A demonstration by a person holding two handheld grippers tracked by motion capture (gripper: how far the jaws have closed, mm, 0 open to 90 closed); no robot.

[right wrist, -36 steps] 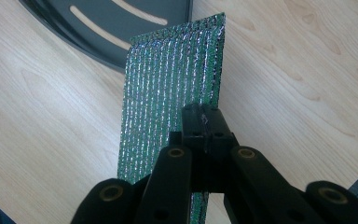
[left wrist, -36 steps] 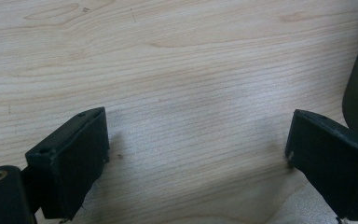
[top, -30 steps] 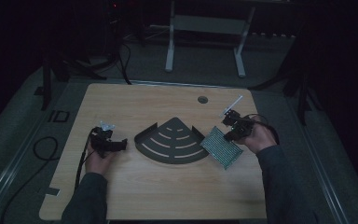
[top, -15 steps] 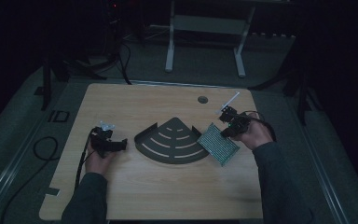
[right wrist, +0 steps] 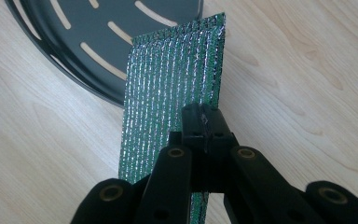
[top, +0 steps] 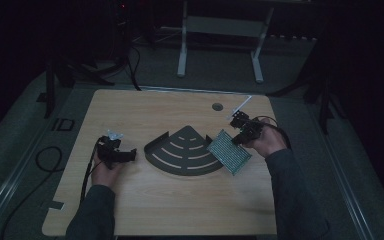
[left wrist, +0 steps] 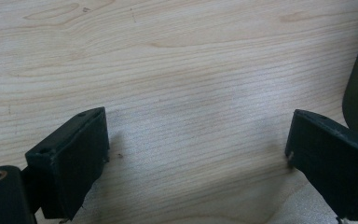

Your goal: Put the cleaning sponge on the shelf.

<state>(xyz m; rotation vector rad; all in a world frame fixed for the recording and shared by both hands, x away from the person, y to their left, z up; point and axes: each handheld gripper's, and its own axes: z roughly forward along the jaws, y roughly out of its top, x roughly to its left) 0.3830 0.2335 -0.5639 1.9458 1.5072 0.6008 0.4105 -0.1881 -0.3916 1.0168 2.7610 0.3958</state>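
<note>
Near the table's (top: 130, 210) right edge, with the right gripper (right wrist: 204, 122) clamped on the pad (right wrist: 170, 88), lift it clear of the tray (top: 184, 152) rim before moving; left gripper (left wrist: 200, 154) spread, empty.

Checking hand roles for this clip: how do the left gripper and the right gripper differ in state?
The left gripper has its jaws wide apart over bare table, holding nothing; the right gripper is clamped shut on the green mesh pad. The left sits clear of the dark slotted tray; the right's pad overlaps the tray's edge. Both are black and hand-held.
</note>
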